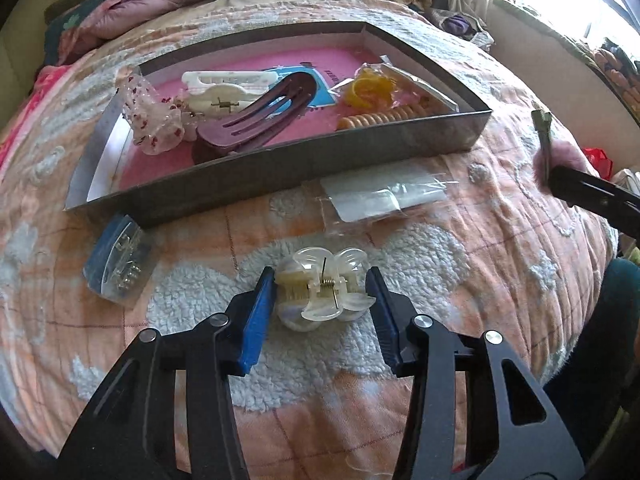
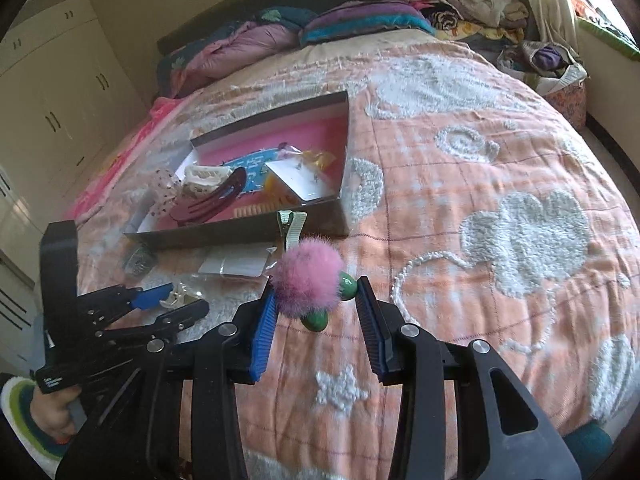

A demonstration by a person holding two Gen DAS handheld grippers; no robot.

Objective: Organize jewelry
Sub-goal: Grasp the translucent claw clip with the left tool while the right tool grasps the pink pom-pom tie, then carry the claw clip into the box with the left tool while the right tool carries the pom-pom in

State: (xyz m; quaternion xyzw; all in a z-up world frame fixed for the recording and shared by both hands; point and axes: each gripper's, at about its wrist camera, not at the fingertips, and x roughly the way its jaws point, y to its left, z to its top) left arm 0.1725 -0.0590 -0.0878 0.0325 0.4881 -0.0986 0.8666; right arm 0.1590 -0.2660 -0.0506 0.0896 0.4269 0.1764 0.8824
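A clear white claw hair clip (image 1: 323,290) lies on the bedspread between the open fingers of my left gripper (image 1: 322,286); whether the pads touch it I cannot tell. It shows in the right wrist view too (image 2: 176,296), beside the left gripper (image 2: 160,300). A pink pompom hair clip (image 2: 310,282) with green beads and a green ribbon clip sits between the fingers of my right gripper (image 2: 316,292), resting against the left pad, jaws apart. It also shows at the right edge of the left wrist view (image 1: 550,156). The grey box (image 1: 280,164) with a pink floor holds several hair clips and bands.
A clear packet with a white card (image 1: 380,196) lies in front of the box. A blue card of small clips (image 1: 118,264) lies at the box's left corner. Pillows and folded clothes (image 2: 360,20) are piled at the bed's head. Cupboards (image 2: 60,100) stand left.
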